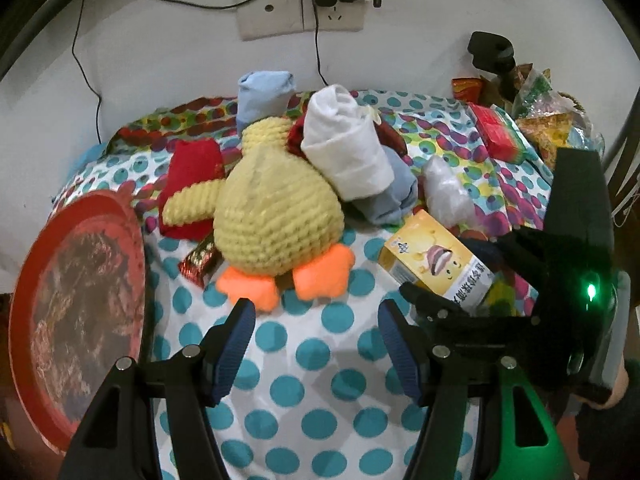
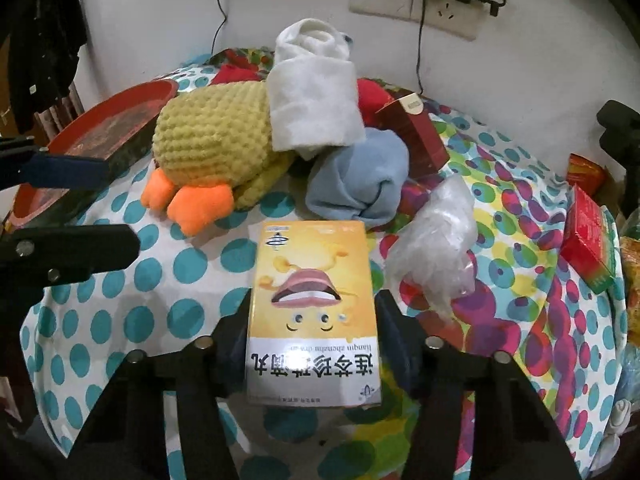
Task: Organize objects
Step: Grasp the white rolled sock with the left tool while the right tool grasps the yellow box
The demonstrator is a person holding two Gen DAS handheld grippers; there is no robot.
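A: What is being gripped by the right gripper (image 2: 313,344)?

B: A yellow box (image 2: 313,312) printed with a cartoon face is being clamped between its 2 fingers, which are pressing on the box's long sides. The box is being held at the near edge of the cloth-covered table (image 2: 120,312), just near of the pale blue rolled cloth (image 2: 360,176).

A: And the left gripper (image 1: 316,340)?

B: Its 2 fingers are being kept well apart, with nothing between them, over the teal-dotted cloth near the orange feet of the yellow knitted duck (image 1: 276,208).

A: What is being seen around the duck?

B: A white rolled cloth (image 1: 344,148) is lying against the duck's right side, on top of the pale blue one. A red cloth (image 1: 192,184) is lying to the duck's left, and a red tray (image 1: 24,280) is resting at the table's left edge. A clear plastic bag (image 2: 436,248) is lying just right of the box, and a red box (image 2: 588,240) is sitting at the far right.
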